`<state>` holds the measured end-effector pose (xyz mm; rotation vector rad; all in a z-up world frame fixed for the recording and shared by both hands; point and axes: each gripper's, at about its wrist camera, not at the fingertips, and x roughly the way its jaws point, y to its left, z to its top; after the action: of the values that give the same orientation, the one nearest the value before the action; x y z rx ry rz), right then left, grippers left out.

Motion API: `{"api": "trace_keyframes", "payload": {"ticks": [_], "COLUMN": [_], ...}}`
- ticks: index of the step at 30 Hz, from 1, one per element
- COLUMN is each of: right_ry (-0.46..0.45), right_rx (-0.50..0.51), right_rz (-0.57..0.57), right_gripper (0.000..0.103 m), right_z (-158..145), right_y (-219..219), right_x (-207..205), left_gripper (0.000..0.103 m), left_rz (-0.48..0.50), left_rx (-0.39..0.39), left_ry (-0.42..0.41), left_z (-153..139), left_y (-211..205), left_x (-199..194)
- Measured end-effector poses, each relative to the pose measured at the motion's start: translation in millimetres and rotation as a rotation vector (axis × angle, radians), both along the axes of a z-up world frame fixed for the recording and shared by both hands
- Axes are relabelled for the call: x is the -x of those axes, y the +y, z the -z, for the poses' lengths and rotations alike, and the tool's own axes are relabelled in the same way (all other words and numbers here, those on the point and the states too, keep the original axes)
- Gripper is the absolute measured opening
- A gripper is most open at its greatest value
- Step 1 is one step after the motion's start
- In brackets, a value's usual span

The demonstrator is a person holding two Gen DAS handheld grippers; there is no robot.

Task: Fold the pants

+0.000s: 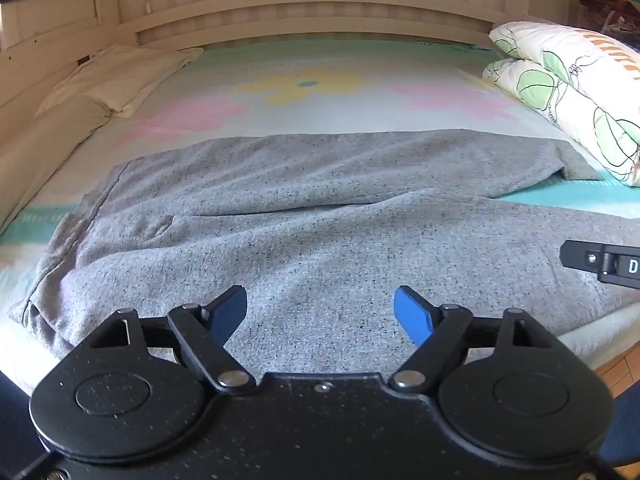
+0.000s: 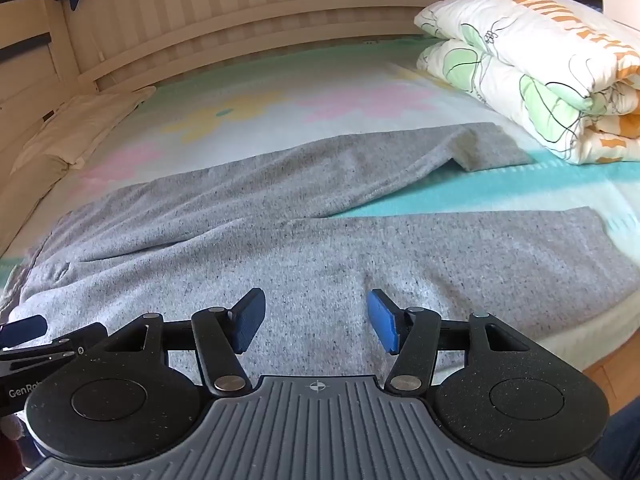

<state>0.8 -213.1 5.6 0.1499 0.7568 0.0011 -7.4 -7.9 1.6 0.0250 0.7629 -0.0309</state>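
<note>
Grey speckled pants (image 1: 304,216) lie spread flat across the bed, waistband at the left, two legs running right; they also show in the right wrist view (image 2: 320,232). The far leg's cuff (image 2: 492,148) is folded over near the duvet. My left gripper (image 1: 320,300) is open and empty, just above the near leg's edge. My right gripper (image 2: 316,306) is open and empty, over the near leg further right. The right gripper's side shows at the edge of the left wrist view (image 1: 600,264).
A folded flowered duvet (image 2: 540,80) sits at the back right, touching the far leg's end. A cream pillow (image 1: 116,80) lies at the back left. A wooden headboard (image 1: 304,20) runs behind. The bed's front edge (image 2: 592,332) drops to wooden floor.
</note>
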Motion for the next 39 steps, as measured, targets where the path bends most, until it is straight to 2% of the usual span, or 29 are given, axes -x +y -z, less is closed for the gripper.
{"api": "trace_keyframes", "payload": {"ticks": [39], "right_ry": [0.014], "right_rx": [0.010], "right_rz": [0.001], "right_gripper": [0.055], "right_z": [-0.5], "right_y": [6.2], "right_x": [-2.9], "left_gripper": [0.080], "left_rz": [-0.008], "left_rx": [0.029], "left_ry": [0.029], "left_z": [3.7], "left_y": [6.2], "left_x": [-1.8]}}
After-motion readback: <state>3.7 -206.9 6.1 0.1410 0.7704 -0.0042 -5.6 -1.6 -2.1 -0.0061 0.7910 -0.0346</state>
